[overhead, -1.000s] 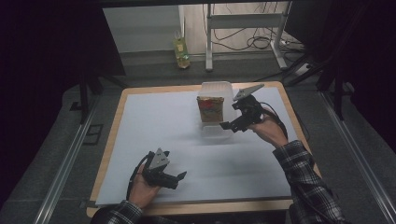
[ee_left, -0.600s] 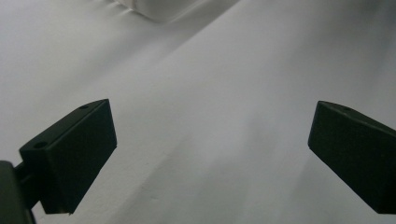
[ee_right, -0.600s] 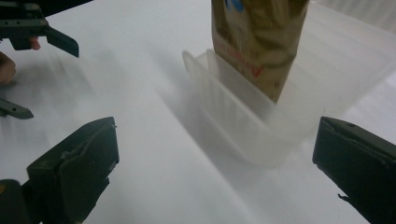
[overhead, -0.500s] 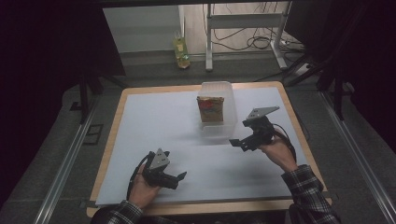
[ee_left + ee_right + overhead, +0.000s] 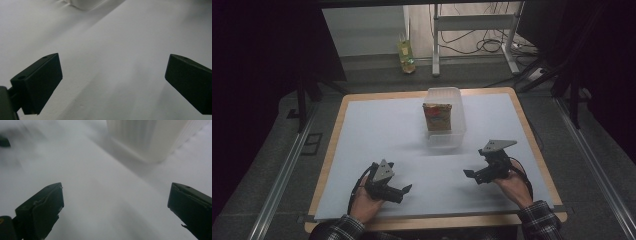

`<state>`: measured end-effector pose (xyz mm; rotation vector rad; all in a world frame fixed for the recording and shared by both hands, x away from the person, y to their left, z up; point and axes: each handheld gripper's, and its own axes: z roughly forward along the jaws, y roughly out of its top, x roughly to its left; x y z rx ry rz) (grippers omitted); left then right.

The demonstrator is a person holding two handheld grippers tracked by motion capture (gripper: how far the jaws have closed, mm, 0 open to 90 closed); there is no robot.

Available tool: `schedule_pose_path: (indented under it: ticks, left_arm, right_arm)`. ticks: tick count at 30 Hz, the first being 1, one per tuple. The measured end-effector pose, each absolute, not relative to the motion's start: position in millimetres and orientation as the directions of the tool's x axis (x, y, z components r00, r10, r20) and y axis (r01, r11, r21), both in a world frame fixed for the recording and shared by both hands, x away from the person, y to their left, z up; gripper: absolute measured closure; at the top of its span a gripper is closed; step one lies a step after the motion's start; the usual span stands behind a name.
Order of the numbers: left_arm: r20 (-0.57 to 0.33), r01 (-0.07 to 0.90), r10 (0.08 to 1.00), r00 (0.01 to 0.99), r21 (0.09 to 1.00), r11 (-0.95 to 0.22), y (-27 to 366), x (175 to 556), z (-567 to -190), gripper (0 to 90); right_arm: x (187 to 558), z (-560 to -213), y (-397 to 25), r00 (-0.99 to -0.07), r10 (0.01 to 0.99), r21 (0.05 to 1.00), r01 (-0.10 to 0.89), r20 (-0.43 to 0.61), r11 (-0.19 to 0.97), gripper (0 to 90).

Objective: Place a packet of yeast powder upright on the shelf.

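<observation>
A clear plastic bin [image 5: 453, 131] stands at the back middle of the white mat [image 5: 377, 135]. An orange and yellow snack packet [image 5: 437, 117] stands upright inside it. My right gripper [image 5: 473, 175] rests low on the mat in front and to the right of the bin, open and empty. In the right gripper view its jaws stand wide apart, with the bin's ribbed wall [image 5: 147, 137] ahead. My left gripper [image 5: 404, 190] sits at the front left of the mat, open with nothing between its jaws. The bin's corner [image 5: 85, 3] shows far off in the left gripper view.
The mat covers a wooden table [image 5: 534, 140] with a raised rim. Beyond the far edge, a yellow-green bottle [image 5: 406, 56] stands on the floor beside a white metal stand [image 5: 472, 30] and cables. Metal rails run along both sides of the table.
My right gripper has pulled back from the bin toward the front right of the mat and come down near the surface. The packet stays in the bin. The left gripper has not moved.
</observation>
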<state>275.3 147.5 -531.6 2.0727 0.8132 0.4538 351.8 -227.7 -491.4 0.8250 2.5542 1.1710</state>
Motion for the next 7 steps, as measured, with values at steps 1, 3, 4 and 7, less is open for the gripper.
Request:
schedule_pose_path:
  ticks: [1,3,4,7]
  left_arm:
    - [0.026,0.385,0.690,0.723,0.814,-0.434,148,275,-531,1.1]
    - [0.019,0.387,0.692,0.722,0.818,-0.425,148,275,-531,1.1]
    - [0.020,0.387,0.693,0.721,0.818,-0.425,148,275,-531,1.1]
    - [0.016,0.388,0.694,0.720,0.820,-0.421,148,276,-531,1.2]
  right_arm:
    - [350,-494,-228,-0.819,0.573,0.740,0.402,0.028,0.539,0.3]
    - [348,-500,-229,-0.819,0.574,0.723,0.407,0.018,0.558,0.3]
    - [348,-502,-229,-0.819,0.573,0.714,0.412,0.018,0.566,0.3]
    - [349,-505,-229,-0.820,0.572,0.703,0.414,0.013,0.578,0.3]
